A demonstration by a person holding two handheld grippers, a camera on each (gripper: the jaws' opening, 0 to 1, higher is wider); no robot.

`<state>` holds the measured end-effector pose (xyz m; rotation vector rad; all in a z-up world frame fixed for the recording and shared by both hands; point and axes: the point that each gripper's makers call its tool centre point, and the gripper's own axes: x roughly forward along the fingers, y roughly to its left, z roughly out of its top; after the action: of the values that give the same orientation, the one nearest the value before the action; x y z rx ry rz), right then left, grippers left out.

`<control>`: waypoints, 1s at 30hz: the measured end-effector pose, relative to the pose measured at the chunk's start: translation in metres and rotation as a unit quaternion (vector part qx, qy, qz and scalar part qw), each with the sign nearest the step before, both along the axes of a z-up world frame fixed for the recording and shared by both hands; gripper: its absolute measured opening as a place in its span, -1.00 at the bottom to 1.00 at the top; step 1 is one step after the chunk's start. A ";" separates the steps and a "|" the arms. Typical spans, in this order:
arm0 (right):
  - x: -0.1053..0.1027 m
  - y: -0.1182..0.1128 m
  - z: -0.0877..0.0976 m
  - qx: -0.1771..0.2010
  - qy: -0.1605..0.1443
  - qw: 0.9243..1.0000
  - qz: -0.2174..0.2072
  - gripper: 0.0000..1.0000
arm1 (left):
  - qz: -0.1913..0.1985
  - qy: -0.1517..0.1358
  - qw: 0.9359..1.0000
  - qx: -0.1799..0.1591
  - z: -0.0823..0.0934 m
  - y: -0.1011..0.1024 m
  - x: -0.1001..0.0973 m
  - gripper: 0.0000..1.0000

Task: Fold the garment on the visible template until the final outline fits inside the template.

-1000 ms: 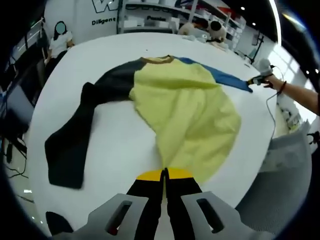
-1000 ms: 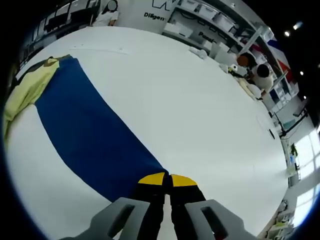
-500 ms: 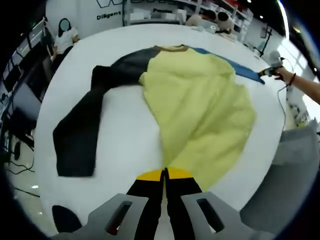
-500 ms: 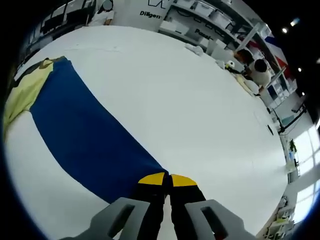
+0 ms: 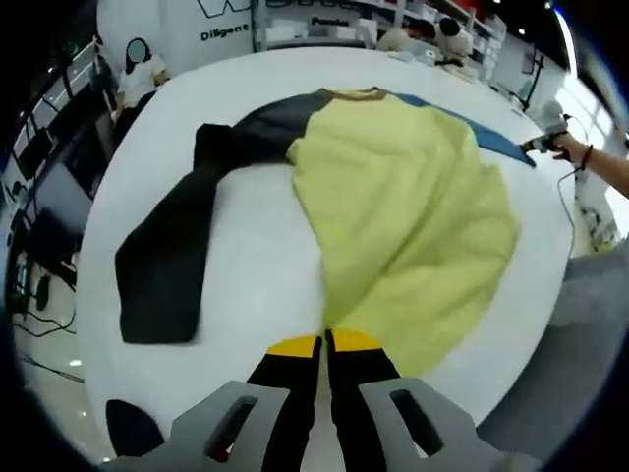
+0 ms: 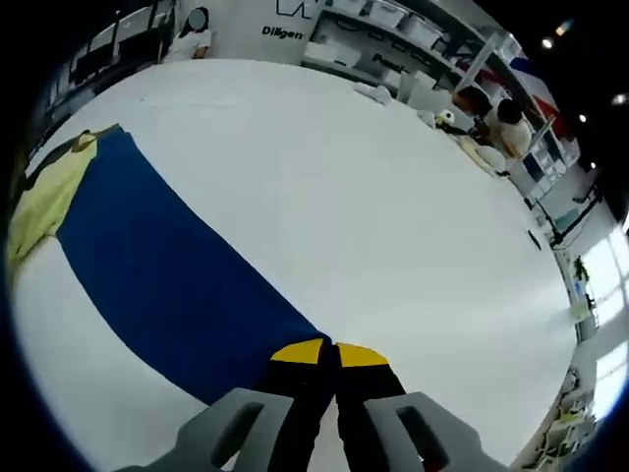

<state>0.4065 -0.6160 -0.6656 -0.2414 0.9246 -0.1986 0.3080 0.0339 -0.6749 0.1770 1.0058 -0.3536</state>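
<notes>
A garment lies spread on the white table. It has a yellow body, a black sleeve stretched to the left, a blue sleeve running far right, and a brown collar. My left gripper is shut on the yellow hem at its near edge. In the right gripper view the blue sleeve runs from the yellow body down to my right gripper, which is shut on the cuff. The right gripper also appears far right in the left gripper view, held by a hand.
The table stretches wide and bare past the blue sleeve. A seated person is at the table's far left edge, and other people sit by shelves at the back. A monitor stands off the left edge.
Both cameras have shifted a little, and the garment looks slightly larger and further right in the left gripper view. Both grippers keep their hold on the cloth.
</notes>
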 end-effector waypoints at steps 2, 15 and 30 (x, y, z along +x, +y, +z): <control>0.003 0.002 0.005 0.013 -0.019 1.000 -0.007 -0.87 | -0.005 -0.007 1.000 0.011 0.002 0.001 0.001 -0.71; 0.013 0.101 0.035 0.173 -0.099 0.978 0.062 0.20 | -0.034 -0.070 0.997 -0.015 0.033 -0.026 0.010 -0.09; -0.012 0.220 0.054 0.222 -0.088 0.946 0.218 0.93 | -0.056 -0.109 0.992 -0.044 0.047 -0.047 0.013 0.59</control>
<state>0.3948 -0.3957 -0.6116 -0.0040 0.6945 0.3912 0.3212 -0.0131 -0.6284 0.1892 0.7657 -0.4700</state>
